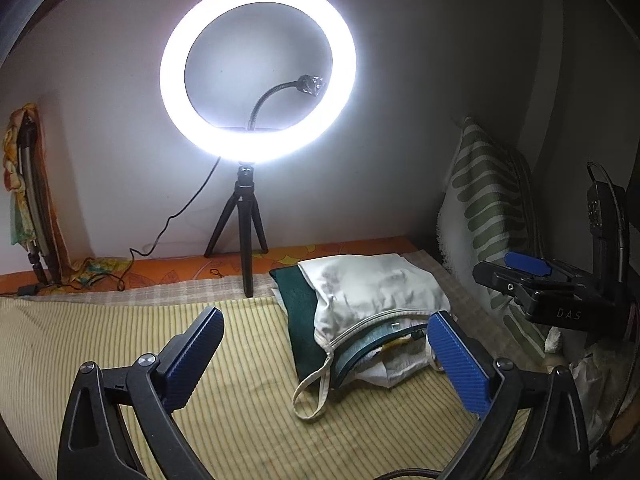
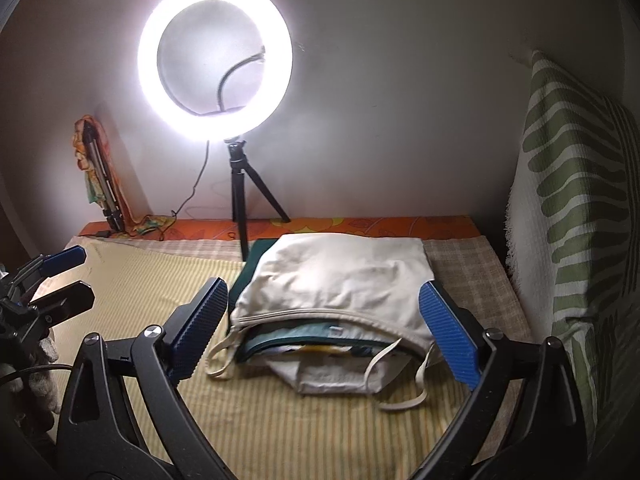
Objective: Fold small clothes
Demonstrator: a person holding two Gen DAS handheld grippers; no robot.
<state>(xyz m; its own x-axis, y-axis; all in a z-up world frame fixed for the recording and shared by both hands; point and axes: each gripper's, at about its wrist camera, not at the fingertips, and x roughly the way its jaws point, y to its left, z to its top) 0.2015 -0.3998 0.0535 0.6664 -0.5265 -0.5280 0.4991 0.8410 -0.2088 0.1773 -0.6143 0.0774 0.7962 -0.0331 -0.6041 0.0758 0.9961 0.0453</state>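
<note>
A stack of folded small clothes [image 1: 360,312] [image 2: 332,280] lies on the yellow striped sheet [image 1: 120,340] [image 2: 280,420]. A cream strappy top [image 1: 372,284] [image 2: 340,272] is uppermost, with a dark green garment [image 1: 298,312] [image 2: 256,256] and other pale pieces under it. Its straps [image 2: 400,400] trail toward me. My left gripper [image 1: 326,314] is open and empty, hanging short of the stack's near left side. It also shows at the left edge of the right wrist view [image 2: 70,278]. My right gripper [image 2: 323,285] is open and empty, its fingers framing the stack from in front; it shows at the right edge of the left wrist view [image 1: 512,270].
A lit ring light [image 1: 258,68] [image 2: 216,60] on a small black tripod [image 1: 244,224] [image 2: 244,196] stands behind the stack, its cable [image 1: 176,212] running left. A green-and-white patterned cushion [image 1: 484,208] [image 2: 572,200] leans at the right. A folded stand draped in orange cloth [image 1: 28,184] [image 2: 98,168] leans on the wall at left.
</note>
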